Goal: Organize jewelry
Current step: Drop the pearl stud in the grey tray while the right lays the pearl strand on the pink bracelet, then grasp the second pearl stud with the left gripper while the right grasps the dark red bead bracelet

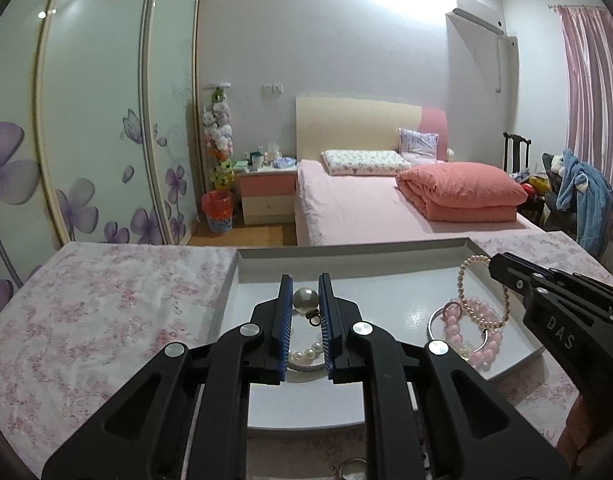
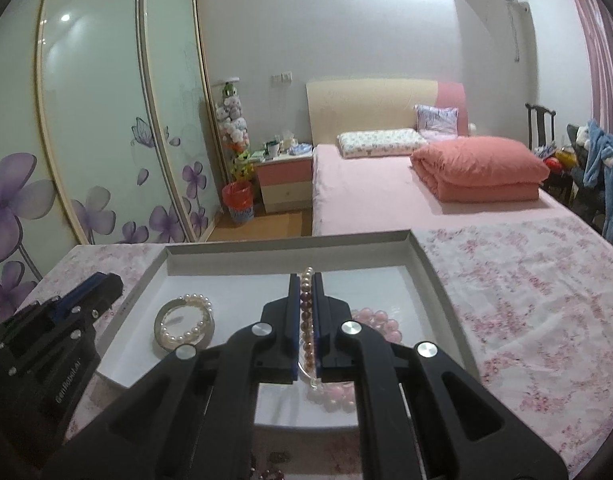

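Note:
A shallow white tray (image 1: 346,254) (image 2: 290,246) lies on a floral-clothed table. My left gripper (image 1: 305,284) is open over the tray, its fingers either side of a large pearl pendant (image 1: 305,299); a white pearl bracelet on a silver bangle (image 1: 306,354) (image 2: 185,321) lies below it. My right gripper (image 2: 306,280) is shut on a small-bead pearl bracelet (image 2: 306,312) (image 1: 468,280), held up above pink bead bracelets (image 1: 472,336) (image 2: 380,324) and a silver bangle (image 1: 436,322) in the tray's right part. The right gripper shows at the right of the left wrist view (image 1: 502,266).
The floral tablecloth (image 1: 106,312) (image 2: 526,300) spreads on both sides of the tray. A loose ring (image 1: 352,468) lies on the cloth near me. A pink bed (image 1: 386,208), nightstand (image 1: 266,196) and wardrobe (image 1: 94,120) stand beyond the table.

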Demonstrator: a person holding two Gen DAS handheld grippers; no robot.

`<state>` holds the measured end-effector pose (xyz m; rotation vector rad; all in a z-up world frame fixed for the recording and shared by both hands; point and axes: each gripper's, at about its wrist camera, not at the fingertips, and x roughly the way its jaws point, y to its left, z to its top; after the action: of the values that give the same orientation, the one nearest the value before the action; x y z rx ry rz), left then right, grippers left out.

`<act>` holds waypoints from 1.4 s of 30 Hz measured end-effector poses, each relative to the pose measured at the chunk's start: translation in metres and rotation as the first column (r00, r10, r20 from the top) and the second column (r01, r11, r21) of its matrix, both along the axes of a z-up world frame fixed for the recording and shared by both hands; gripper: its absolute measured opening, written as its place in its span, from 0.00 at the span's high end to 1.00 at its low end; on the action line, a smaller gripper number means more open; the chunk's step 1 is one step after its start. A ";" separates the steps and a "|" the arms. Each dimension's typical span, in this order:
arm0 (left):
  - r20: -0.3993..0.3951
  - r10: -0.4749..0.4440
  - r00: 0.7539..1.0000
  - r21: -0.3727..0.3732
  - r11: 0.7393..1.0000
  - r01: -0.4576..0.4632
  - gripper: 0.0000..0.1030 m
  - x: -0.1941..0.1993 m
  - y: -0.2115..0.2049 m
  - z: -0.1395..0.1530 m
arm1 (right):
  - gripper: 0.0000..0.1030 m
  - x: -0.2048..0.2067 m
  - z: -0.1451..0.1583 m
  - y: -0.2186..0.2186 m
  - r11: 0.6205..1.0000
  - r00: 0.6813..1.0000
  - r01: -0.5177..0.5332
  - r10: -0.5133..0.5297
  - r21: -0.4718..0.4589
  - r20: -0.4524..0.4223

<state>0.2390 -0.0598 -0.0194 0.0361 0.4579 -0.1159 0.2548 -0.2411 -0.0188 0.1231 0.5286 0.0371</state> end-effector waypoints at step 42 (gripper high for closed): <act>-0.107 -0.036 0.994 -0.003 0.999 0.036 0.72 -0.061 0.038 -0.009 | 0.81 -0.068 -0.023 -0.003 0.996 0.980 -0.094 0.094 0.004 -0.176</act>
<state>0.1782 -0.0217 -0.0286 0.0376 0.5646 -0.1541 0.1865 -0.2439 -0.0418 0.0977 0.7112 0.1183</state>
